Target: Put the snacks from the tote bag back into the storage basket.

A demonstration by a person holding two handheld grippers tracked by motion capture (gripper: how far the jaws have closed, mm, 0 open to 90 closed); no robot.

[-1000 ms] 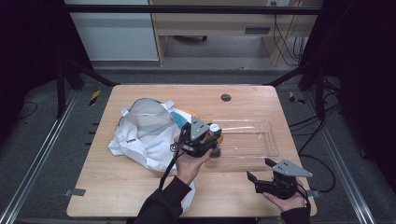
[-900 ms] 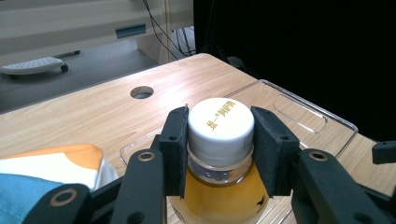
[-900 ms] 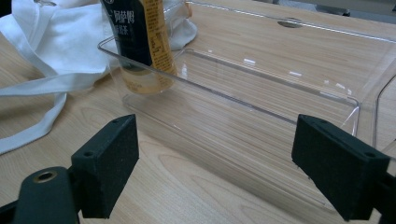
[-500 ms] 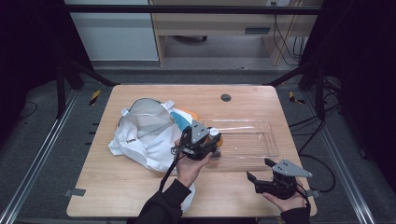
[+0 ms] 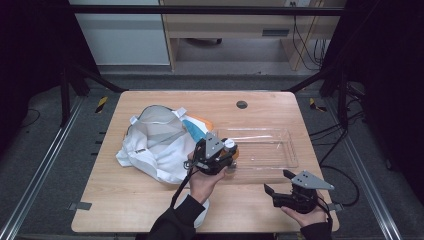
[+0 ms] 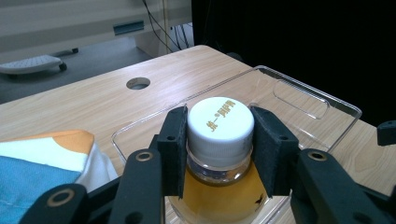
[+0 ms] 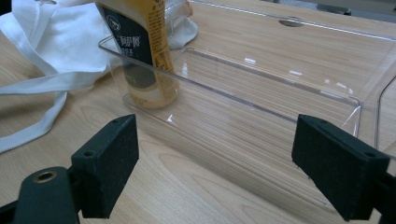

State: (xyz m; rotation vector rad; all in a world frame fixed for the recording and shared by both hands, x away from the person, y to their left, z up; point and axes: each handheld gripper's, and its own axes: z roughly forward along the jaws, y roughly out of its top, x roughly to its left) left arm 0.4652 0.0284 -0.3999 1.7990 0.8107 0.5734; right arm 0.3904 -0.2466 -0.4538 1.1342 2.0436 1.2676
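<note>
**A:** Where do you stand with the bottle [image 6: 219, 154]?

**B:** Your left claw [image 6: 219, 149] is pinching it at the neck, one pad [image 6: 175, 149] pressed on each side just under the white cap [image 6: 220, 123]. The bottle stands upright, long axis vertical, orange drink below the cap. From the right gripper view its base sits at the near-left corner of the clear tray [image 7: 299, 116], inside the wall as far as I can judge; whether it rests on the tray floor or hangs a little above, I cannot tell.

**A:** And your other hand?

**B:** Your right claw [image 7: 233, 168] is spread wide with nothing between the pads, low over the desk [image 5: 150, 200] at the front right. It looks across the tray's long front wall, with the bottle ahead and to its left, well apart from it.

**A:** So which relation matters next?

**B:** Bottle against tray, I'd say. The tray's long axis runs left to right across the desk, and most of its open floor stretches away to the right of the bottle. The white bag [image 5: 155, 145] lies just beside the tray's left end, behind your left hand [image 5: 202, 182]. Your left claw is the one on the bottle, so any setting-down or release is its job; keep the bottle vertical as you let go, since a tall narrow bottle may tip.
</note>
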